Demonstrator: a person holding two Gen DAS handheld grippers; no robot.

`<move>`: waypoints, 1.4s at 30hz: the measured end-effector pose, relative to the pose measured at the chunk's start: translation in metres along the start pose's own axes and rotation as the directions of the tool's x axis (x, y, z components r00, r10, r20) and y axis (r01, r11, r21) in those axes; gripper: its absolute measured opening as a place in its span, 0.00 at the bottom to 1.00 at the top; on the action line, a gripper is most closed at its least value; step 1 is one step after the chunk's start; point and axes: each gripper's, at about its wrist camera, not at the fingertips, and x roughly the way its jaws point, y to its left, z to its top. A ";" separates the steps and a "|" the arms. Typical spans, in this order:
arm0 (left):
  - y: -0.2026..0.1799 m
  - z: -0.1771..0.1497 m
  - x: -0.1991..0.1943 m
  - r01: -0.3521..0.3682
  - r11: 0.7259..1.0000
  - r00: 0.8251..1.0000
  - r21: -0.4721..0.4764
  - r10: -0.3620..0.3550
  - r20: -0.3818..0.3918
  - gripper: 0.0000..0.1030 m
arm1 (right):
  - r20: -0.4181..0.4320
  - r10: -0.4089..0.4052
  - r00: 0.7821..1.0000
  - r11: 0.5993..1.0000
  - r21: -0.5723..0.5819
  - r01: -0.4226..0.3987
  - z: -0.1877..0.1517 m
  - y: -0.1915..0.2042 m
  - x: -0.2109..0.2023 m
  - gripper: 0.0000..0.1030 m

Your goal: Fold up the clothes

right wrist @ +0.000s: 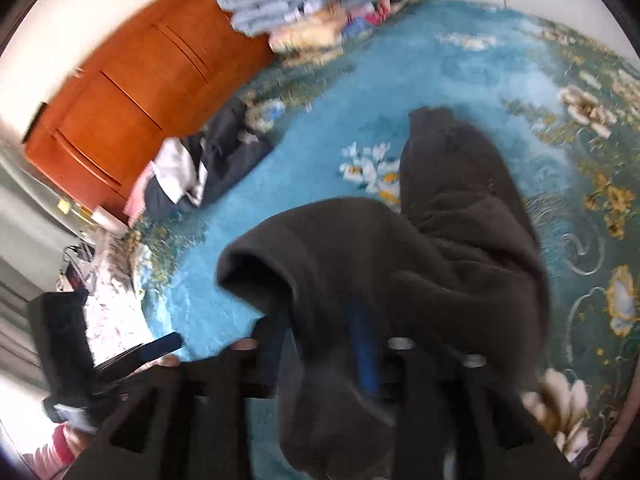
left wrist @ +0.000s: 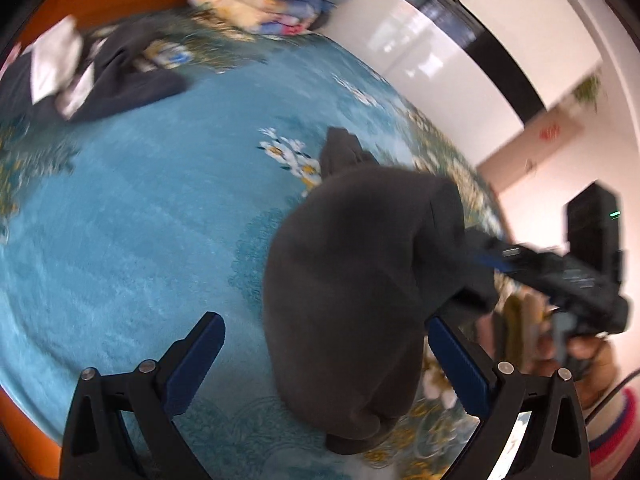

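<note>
Nearest the left camera, the left gripper (left wrist: 320, 364) has its fingers spread wide apart with nothing between the pads; the grey garment (left wrist: 352, 276) hangs in front of and between them, but neither pad presses on it. Just beyond to the right, the right gripper (left wrist: 472, 248) comes in from the side with its tips buried in the garment's upper edge. In the right view, cloth (right wrist: 400, 264) drapes over and around that gripper's fingers (right wrist: 362, 344), so it looks clamped on the fabric and carrying its weight, though the pads are mostly hidden. That would explain the shape: one pinched edge held high, with the rest falling in a loose, rounded hump whose far end trails onto the blue bedspread (left wrist: 140, 220). My guess is that the spread left fingers are placed to take a second edge, so the piece can be stretched flat for folding. Farther off, a dark pile with white patches (right wrist: 208, 168) lies crumpled by the wooden headboard (right wrist: 132, 92). Farthest, in the corner, sits a stack of bedding (right wrist: 280, 12), seemingly folded. The garment itself is bunched, with no fold visible.
</note>
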 end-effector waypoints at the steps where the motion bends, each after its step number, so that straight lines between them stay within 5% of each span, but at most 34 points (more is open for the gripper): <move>1: -0.008 -0.001 0.003 -0.014 0.999 1.000 0.033 0.014 -0.010 1.00 | 0.017 -0.007 1.000 1.000 -0.001 0.007 -0.005 -0.005 -0.010 0.62; 6: -0.058 0.003 0.025 -0.110 0.960 0.992 0.259 0.121 -0.026 1.00 | 0.055 -0.042 0.998 0.995 0.090 0.037 -0.035 -0.045 -0.042 0.69; 8: -0.081 0.009 0.027 -0.145 0.918 0.988 0.370 0.157 -0.002 1.00 | 0.050 -0.086 0.995 0.985 0.154 0.078 -0.051 -0.058 -0.047 0.91; 12: -0.122 0.023 0.030 -0.191 0.810 0.979 0.555 0.199 0.047 1.00 | 0.058 -0.130 0.990 0.974 0.197 0.116 -0.078 -0.068 -0.060 0.92; 17: -0.149 0.049 0.033 -0.218 0.764 0.973 0.607 0.221 0.072 1.00 | 0.014 -0.103 0.995 0.974 0.203 0.098 -0.113 -0.065 -0.057 0.92; 20: -0.185 0.036 0.047 -0.237 0.628 0.965 0.741 0.240 0.106 1.00 | -0.072 -0.100 0.992 0.973 0.203 0.112 -0.131 -0.066 -0.041 0.92; 24: -0.217 -0.003 0.071 -0.257 0.399 0.951 0.880 0.264 0.158 1.00 | -0.136 -0.077 0.988 0.960 0.259 0.110 -0.149 -0.076 -0.034 0.92; 28: -0.236 -0.027 0.093 -0.234 0.299 0.950 0.925 0.274 0.152 1.00 | -0.157 -0.086 0.984 0.946 0.298 0.130 -0.162 -0.088 -0.041 0.92; 32: -0.253 -0.042 0.108 -0.227 0.282 0.949 0.932 0.281 0.146 0.97 | -0.198 -0.062 0.978 0.934 0.335 0.127 -0.180 -0.089 -0.041 0.92; 35: -0.256 -0.044 0.124 -0.269 0.258 0.925 0.928 0.336 0.175 0.89 | -0.224 -0.044 0.974 0.933 0.338 0.120 -0.188 -0.086 -0.038 0.92; 39: -0.244 -0.034 0.142 -0.314 0.294 0.887 0.903 0.429 0.169 0.62 | -0.246 -0.021 0.969 0.934 0.340 0.107 -0.195 -0.084 -0.034 0.92; 42: -0.235 -0.020 0.136 -0.325 0.370 0.891 0.870 0.429 0.150 0.43 | -0.260 -0.021 0.965 0.930 0.349 0.115 -0.196 -0.085 -0.032 0.92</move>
